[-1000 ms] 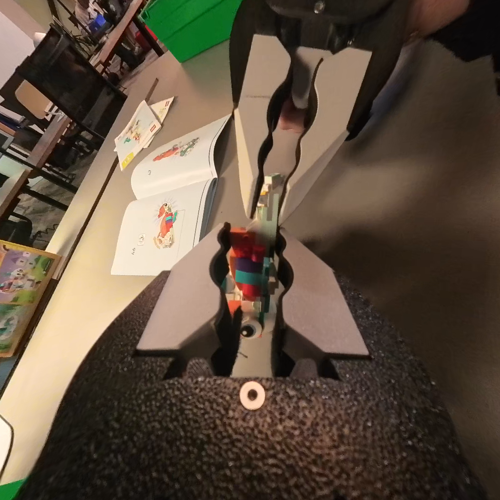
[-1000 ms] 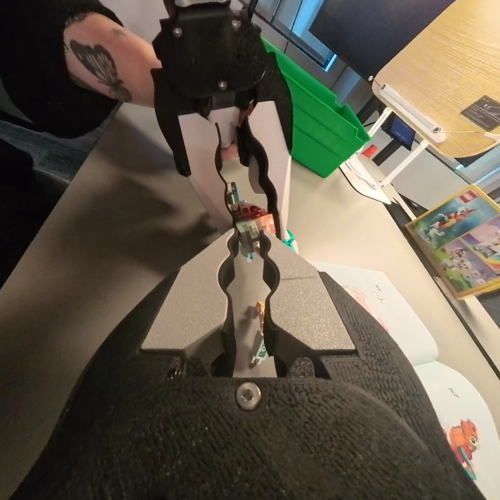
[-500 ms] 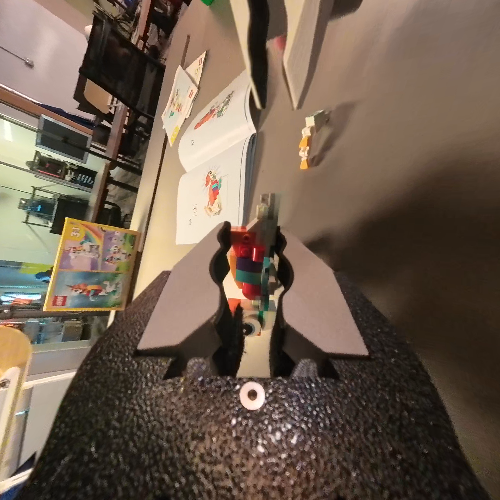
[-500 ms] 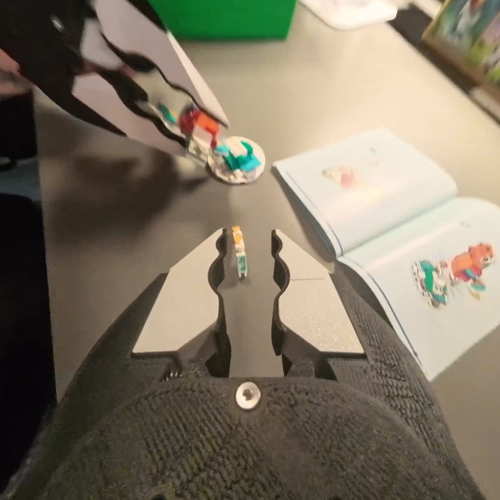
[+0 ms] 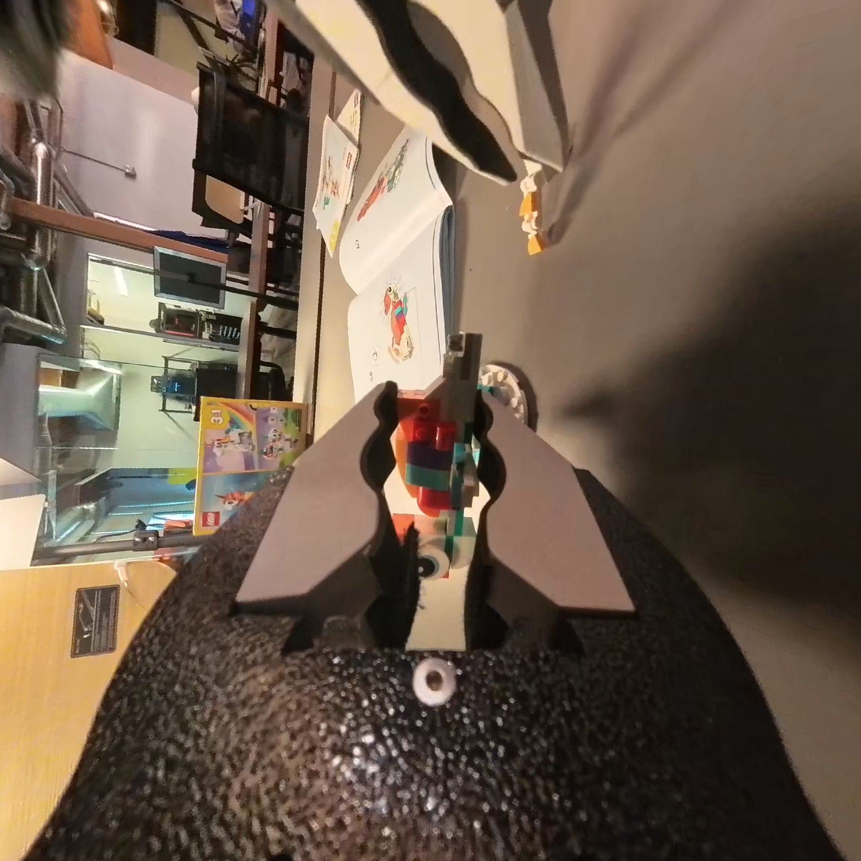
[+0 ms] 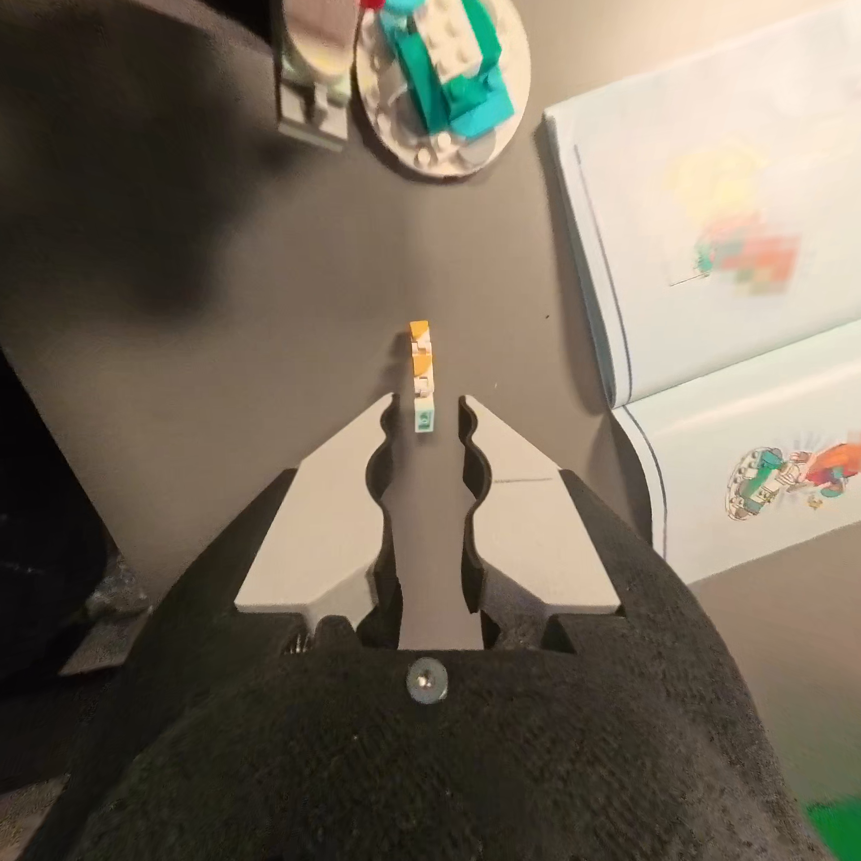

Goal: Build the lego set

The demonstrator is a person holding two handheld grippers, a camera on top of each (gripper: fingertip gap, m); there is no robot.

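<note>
Right wrist view: one loose strip, one round base

Right gripper (image 6: 426, 396) hangs with fingers spread, empty, around the near end of one thin strip of orange, white and mint bricks (image 6: 421, 372) lying on the grey desk (image 6: 233, 326). One white round base (image 6: 447, 149) carries teal and white bricks. Left gripper (image 5: 435, 400) is clenched on one red, purple and teal lego figure (image 5: 435, 456) with an eye. One open instruction booklet (image 6: 699, 233) lies beside

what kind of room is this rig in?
Likely a shared lab or makerspace, not a home. Past the grey worktable stand metal shelving with equipment, a monitor and a glass partition. The open instruction booklet and set box mark a build station.
</note>
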